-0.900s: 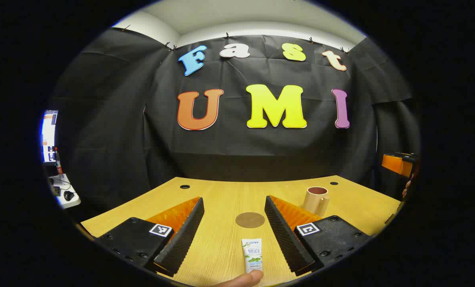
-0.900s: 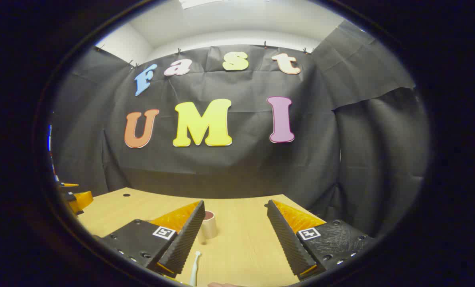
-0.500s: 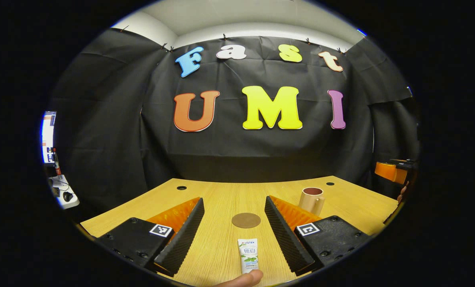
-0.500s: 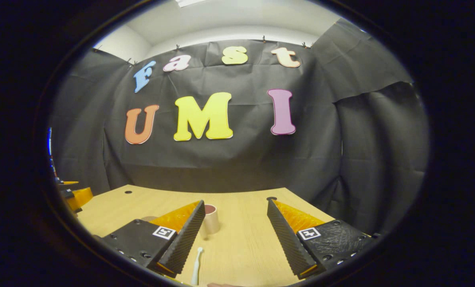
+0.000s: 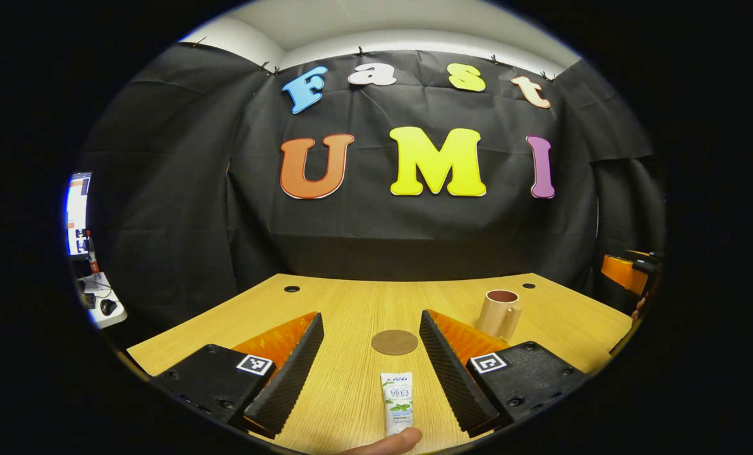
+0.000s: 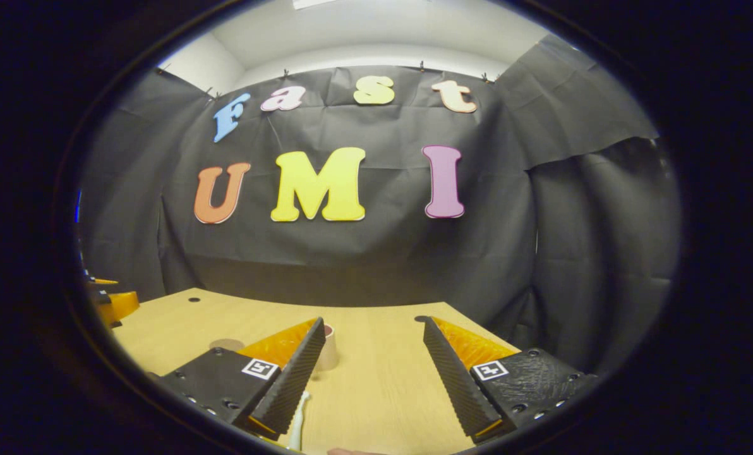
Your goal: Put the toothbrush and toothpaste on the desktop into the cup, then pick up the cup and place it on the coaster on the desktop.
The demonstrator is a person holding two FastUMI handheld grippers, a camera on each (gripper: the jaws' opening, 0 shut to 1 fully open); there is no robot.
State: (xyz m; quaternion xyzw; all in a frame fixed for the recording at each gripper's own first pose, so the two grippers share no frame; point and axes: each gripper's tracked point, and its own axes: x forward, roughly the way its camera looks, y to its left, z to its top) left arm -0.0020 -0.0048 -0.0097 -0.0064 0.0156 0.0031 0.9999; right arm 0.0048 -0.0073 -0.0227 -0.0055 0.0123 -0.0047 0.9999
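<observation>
In the left gripper view my left gripper (image 5: 371, 322) is open above the wooden desk. A white toothpaste tube (image 5: 398, 401) lies flat between its fingers, near the bottom, and a fingertip (image 5: 389, 441) touches the tube's near end. Beyond the tube sits the round brown coaster (image 5: 394, 342). The beige cup (image 5: 499, 313) with a handle stands upright to the right, behind the right finger. In the right gripper view my right gripper (image 6: 374, 328) is open and holds nothing. The white toothbrush (image 6: 297, 422) lies by its left finger, partly hidden. The cup (image 6: 328, 346) peeks out behind that finger.
The desk (image 5: 351, 303) has cable holes near its far edge. The coaster (image 6: 226, 344) shows left of the right gripper's left finger. The other gripper's orange body (image 5: 626, 272) is at the far right edge of the left gripper view. A side table with a monitor (image 5: 78, 215) stands off left.
Both views shifted slightly. In the right gripper view the toothbrush and cup have slid left, further behind the left finger. The toothpaste and the fingertip stay in place.
</observation>
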